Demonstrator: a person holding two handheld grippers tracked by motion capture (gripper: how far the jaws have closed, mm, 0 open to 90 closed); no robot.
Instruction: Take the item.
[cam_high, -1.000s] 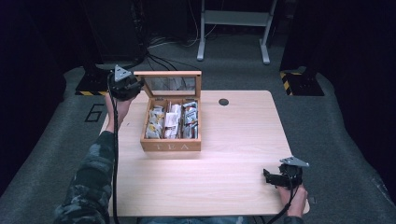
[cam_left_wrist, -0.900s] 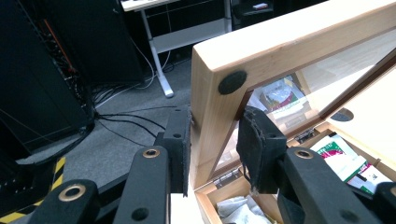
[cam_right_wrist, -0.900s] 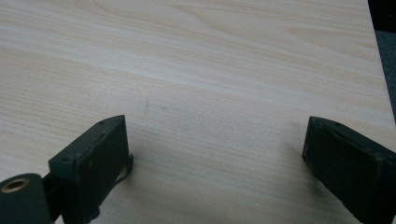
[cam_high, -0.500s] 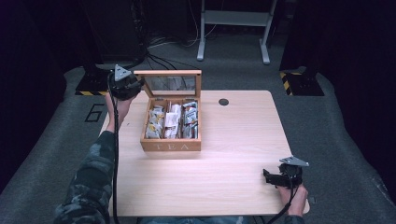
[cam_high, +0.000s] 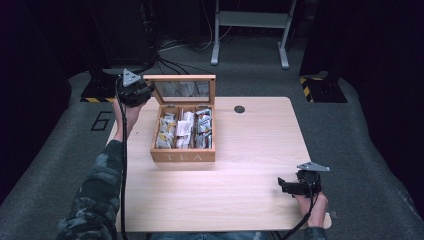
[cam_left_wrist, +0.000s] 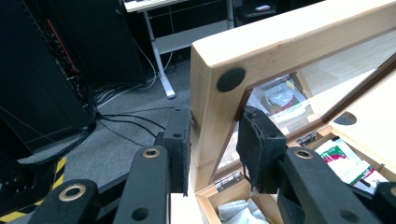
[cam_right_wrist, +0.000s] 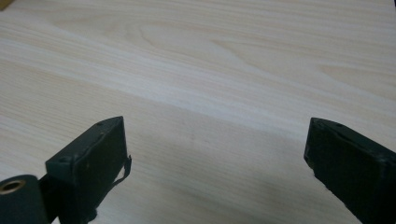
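So the left tongs are clamped on the lid frame's corner, propping the tea box open near the tabletop's far left edge, probably for access to the packets. Right tongs sit wide apart and empty by the near right corner.

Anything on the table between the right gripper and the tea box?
Nothing: in the high view, bare table lies between the right gripper and the tea box. The right gripper view shows plain wood beyond its open jaws.
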